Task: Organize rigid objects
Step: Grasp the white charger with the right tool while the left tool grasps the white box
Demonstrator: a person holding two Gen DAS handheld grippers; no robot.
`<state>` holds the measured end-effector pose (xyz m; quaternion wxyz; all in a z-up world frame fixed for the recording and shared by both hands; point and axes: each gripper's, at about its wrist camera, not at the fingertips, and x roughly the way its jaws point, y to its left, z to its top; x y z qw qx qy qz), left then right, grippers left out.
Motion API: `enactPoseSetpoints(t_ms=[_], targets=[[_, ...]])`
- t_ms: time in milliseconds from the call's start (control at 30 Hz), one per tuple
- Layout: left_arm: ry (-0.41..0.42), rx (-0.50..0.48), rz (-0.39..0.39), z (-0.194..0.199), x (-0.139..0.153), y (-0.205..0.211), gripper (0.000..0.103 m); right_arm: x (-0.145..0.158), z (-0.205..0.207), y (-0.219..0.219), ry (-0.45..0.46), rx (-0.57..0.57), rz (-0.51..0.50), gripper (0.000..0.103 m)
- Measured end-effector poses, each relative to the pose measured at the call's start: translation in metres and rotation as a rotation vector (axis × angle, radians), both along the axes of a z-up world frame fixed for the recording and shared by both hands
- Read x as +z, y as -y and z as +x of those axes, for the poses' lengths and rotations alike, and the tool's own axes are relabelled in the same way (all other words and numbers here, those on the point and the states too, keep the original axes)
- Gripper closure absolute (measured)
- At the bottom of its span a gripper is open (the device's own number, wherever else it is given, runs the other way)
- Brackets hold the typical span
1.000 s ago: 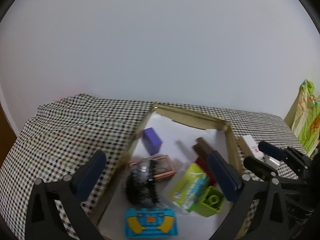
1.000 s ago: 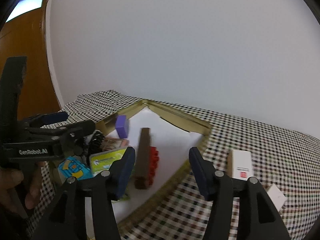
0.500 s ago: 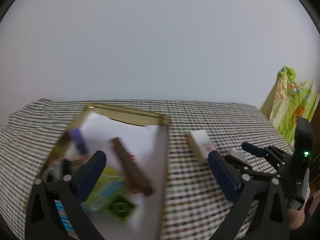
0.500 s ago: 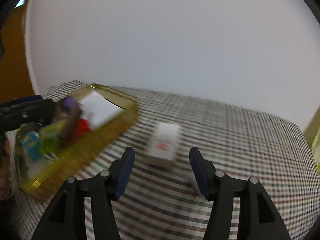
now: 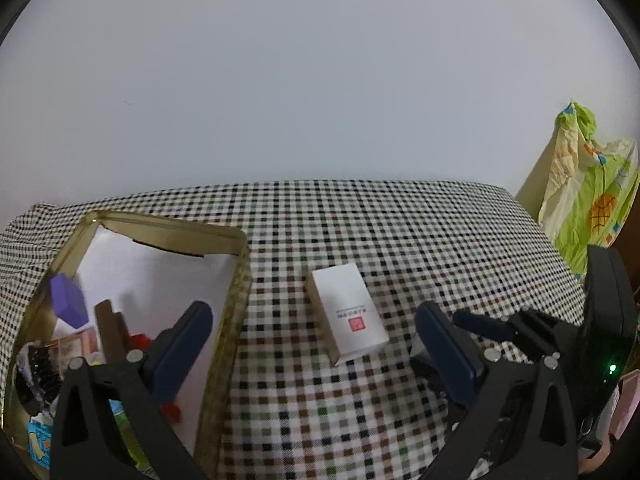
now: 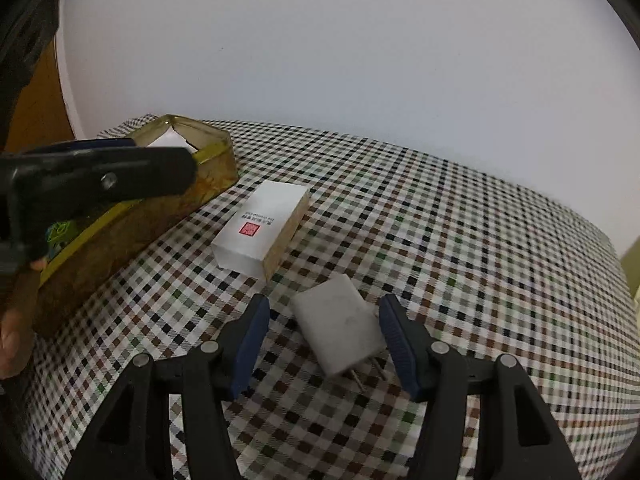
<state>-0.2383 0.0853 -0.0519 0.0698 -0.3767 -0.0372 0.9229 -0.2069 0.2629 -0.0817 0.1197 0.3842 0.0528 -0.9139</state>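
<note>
A white box with a red mark (image 5: 348, 312) (image 6: 264, 224) lies on the checkered cloth just right of the gold tin (image 5: 240, 280) (image 6: 216, 160). My left gripper (image 5: 312, 312) hovers open above this box, touching nothing. A white plug adapter (image 6: 340, 328) lies on the cloth, prongs towards me, between the open fingers of my right gripper (image 6: 324, 308). The left pad stands clear of it and the right pad is close to its edge. In the tin lie a purple block (image 5: 68, 300), a brown bar (image 5: 108, 332), a red brick (image 5: 138, 340) and other small items.
The checkered cloth (image 5: 400, 240) covers the whole table up to a plain white wall. A green and yellow patterned cloth (image 5: 588, 208) hangs at the far right. A wooden door (image 6: 36, 112) stands at the left. A hand (image 6: 16, 320) holds the left gripper beside the tin.
Both grippers have swung right, away from the tin and out over the cloth. The right one has come down around the white adapter; the left one now frames the white box.
</note>
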Motion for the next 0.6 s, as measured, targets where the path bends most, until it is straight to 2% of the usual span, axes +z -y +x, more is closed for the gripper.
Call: enactPoseSetpoints(t_ms=[100, 333, 467, 600], targets=[[0.008, -0.002, -0.012, -0.006, -0.004, -0.008, 0.000, -0.003, -0.010, -0.005, 0.031, 0.010, -0.045, 0.043], [0.029, 0.000, -0.023, -0.011, -0.014, -0.011, 0.000, -0.011, -0.027, -0.008, 0.082, 0.026, -0.076, 0.043], [0.030, -0.016, -0.042, -0.011, -0.018, -0.021, 0.000, -0.010, -0.022, -0.003, 0.093, 0.012, -0.015, 0.045], [0.020, -0.040, -0.060, -0.009, -0.021, -0.034, 0.000, -0.013, -0.020, -0.013, 0.099, -0.052, -0.032, 0.045]])
